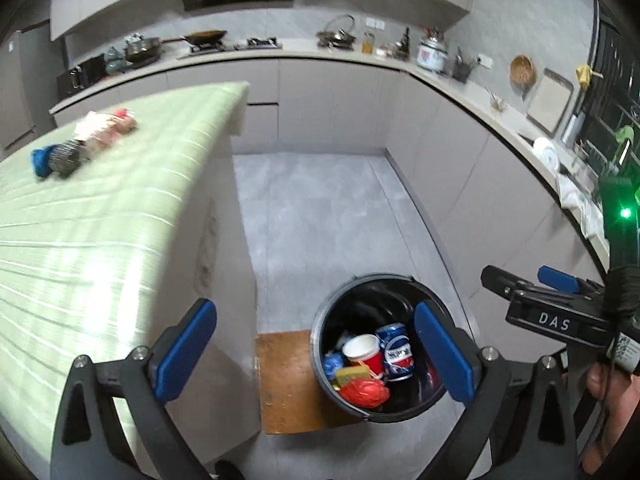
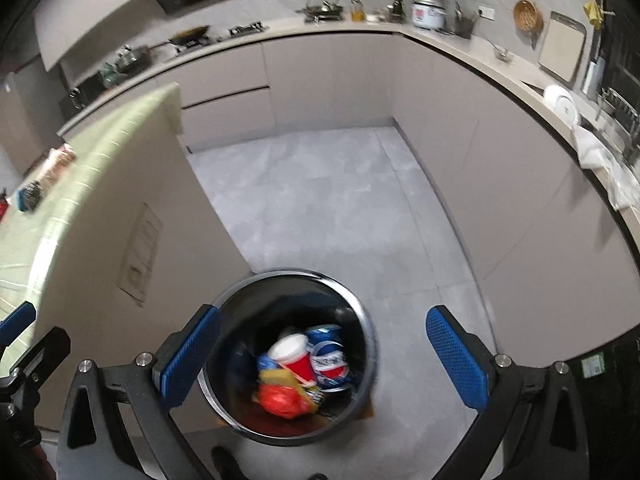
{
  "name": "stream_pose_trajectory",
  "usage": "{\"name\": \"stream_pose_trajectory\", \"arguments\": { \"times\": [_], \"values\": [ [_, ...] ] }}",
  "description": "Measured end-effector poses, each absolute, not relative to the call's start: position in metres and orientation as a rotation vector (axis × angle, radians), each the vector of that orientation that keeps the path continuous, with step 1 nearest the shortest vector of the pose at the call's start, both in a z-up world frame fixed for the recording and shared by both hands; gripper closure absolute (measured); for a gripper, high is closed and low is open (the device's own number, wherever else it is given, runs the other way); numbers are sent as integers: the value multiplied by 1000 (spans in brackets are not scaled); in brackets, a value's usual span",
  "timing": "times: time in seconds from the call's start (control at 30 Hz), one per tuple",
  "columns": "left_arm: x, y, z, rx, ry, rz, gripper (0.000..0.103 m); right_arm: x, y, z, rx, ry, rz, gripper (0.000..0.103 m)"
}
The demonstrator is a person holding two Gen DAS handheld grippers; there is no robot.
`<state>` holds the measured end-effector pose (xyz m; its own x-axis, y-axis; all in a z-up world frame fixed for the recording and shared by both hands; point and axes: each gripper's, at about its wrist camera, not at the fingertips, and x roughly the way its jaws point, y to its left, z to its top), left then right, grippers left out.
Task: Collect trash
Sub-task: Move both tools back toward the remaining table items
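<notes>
Both tools share one build: the left gripper (image 1: 314, 354) and the right gripper (image 2: 324, 354) have black angular frames with triangular cut-outs, silver screws at the knuckles and ribbed blue pads (image 2: 456, 356). Seen side-on, the right one bears a "DAS" label (image 1: 554, 321), a QR sticker below and a green light above.
</notes>
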<state>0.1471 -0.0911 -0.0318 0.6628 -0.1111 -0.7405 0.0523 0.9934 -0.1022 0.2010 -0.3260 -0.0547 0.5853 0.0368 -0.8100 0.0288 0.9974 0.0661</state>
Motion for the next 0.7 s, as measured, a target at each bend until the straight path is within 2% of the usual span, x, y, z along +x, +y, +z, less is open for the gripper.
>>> {"name": "stream_pose_trajectory", "arguments": {
  "times": [0.23, 0.7],
  "values": [
    [135, -23, -14, -107, 781, 54, 0, 212, -268, -28, 48, 930, 109, 0],
    [120, 134, -11, -218, 703, 274, 0, 222, -111, 9, -21, 837, 313, 0]
  ]
}}
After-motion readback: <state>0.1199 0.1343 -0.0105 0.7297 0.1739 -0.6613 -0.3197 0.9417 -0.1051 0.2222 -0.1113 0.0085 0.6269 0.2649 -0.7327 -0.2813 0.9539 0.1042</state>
